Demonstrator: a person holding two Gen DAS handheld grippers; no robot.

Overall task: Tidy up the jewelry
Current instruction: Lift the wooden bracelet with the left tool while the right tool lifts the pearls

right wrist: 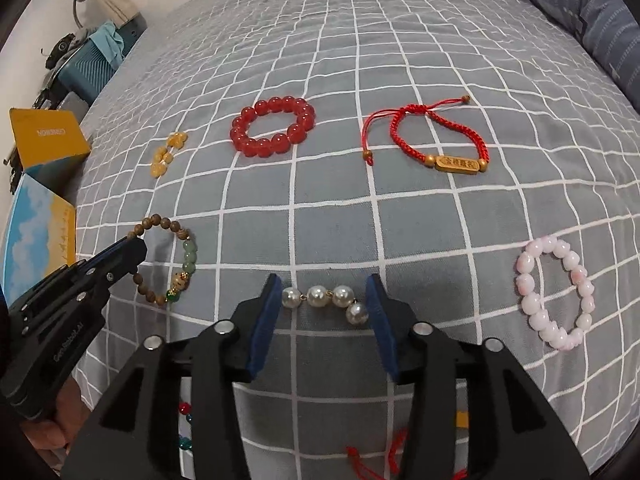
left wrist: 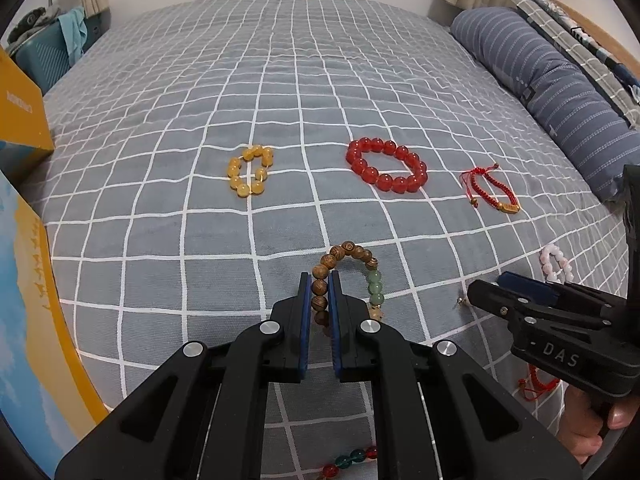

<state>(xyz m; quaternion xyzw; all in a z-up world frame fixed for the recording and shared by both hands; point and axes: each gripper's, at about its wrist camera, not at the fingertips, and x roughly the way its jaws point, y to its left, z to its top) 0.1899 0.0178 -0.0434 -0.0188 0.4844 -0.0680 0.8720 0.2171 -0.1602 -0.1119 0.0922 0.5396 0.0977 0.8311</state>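
Two tools are at work over the grey, white-checked bedsheet (right wrist: 400, 208). The left tool (left wrist: 320, 300) is clamped on the wooden-bead side of a brown wood and green jade bead bracelet (left wrist: 352, 256) lying on the bed; it looks light and limp on its cord, the beads hard and a little slick, so gripping across one or two beads seems sound. The right tool (right wrist: 324, 312) stands half wide, pads clear, with a short gold-linked strand of four white pearls (right wrist: 326, 298) lying loose between them; pearls are smooth and scratch easily, so a gentle hold across the middle would suit. Legible writing: "DAS" on the right tool's body, "GenRobot.AI" on the left's; a gold plate on the red braided cord bracelet (right wrist: 440, 136) carries Chinese characters too small to read
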